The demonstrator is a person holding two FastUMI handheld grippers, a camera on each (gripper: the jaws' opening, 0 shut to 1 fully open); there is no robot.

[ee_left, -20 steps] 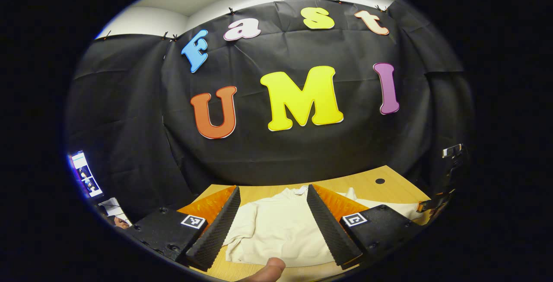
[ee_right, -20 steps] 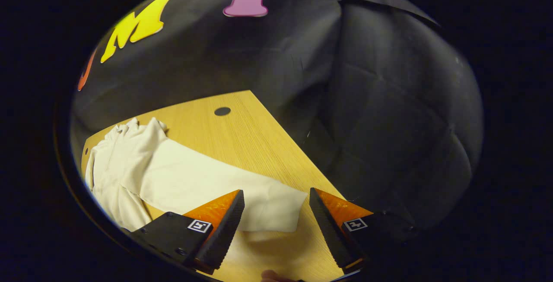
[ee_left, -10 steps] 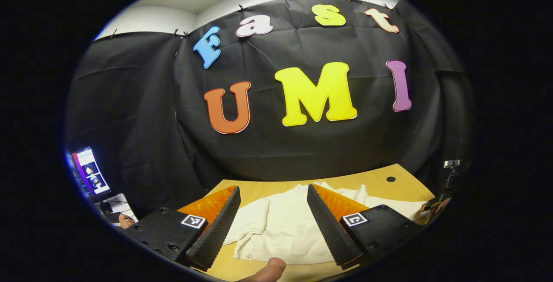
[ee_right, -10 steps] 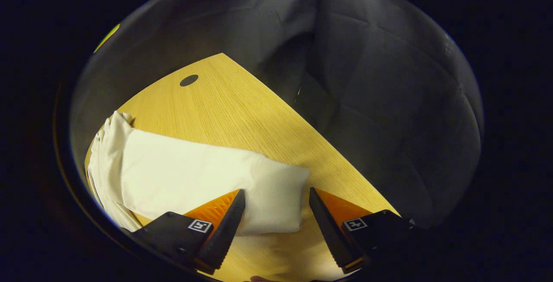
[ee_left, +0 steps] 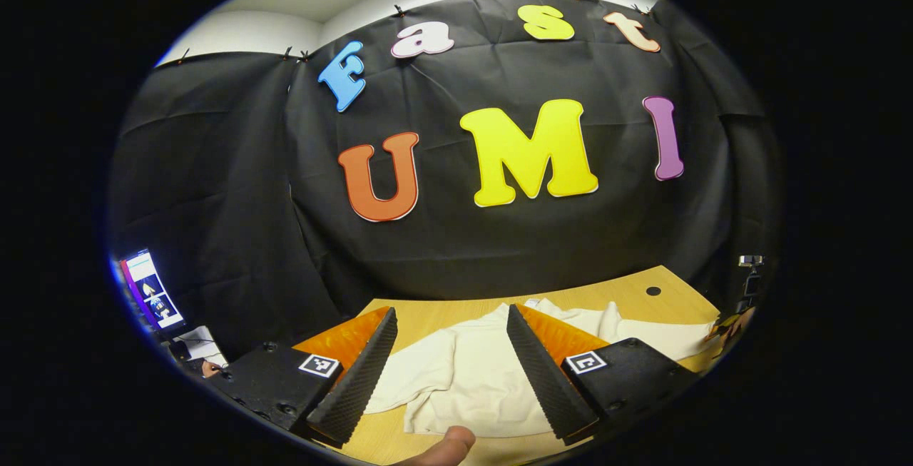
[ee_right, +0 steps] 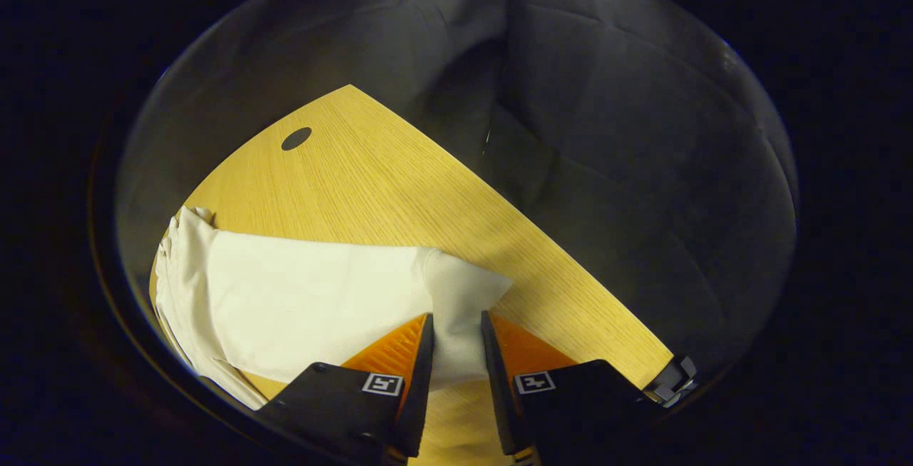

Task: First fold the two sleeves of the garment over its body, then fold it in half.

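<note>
Right gripper view, nearest first: the right gripper (ee_right: 456,341) has its two fingers drawn close together on the cuff (ee_right: 463,295) of the sleeve (ee_right: 314,302), with a fold of cream cloth pinched between them. Taking the sleeve at its very end makes sense, since the whole length can then be carried as one strip rather than dragged in a bunch. Beyond the fingers the sleeve runs flat across the wooden table (ee_right: 399,188) toward the gathered shoulder of the garment (ee_right: 178,259) at the left edge, well away from the dark hole (ee_right: 296,138) in the tabletop. The sleeve lies stretched outward, off the body, so this one is judged to want laying over the body.

Left gripper view, again from near to far: a thumb (ee_left: 444,444) shows at the bottom edge, and the left gripper (ee_left: 452,362) hangs above the table with its fingers spread wide and nothing between them, apparently kept clear while the other hand works. Between and behind the fingers lies the body of the garment, crumpled at its near hem, with the other sleeve (ee_left: 421,370) bent in beside the body on the left. Whether that sleeve rests fully on the body cannot be told. Farther right, the outstretched sleeve reaches toward the table's edge.
</note>
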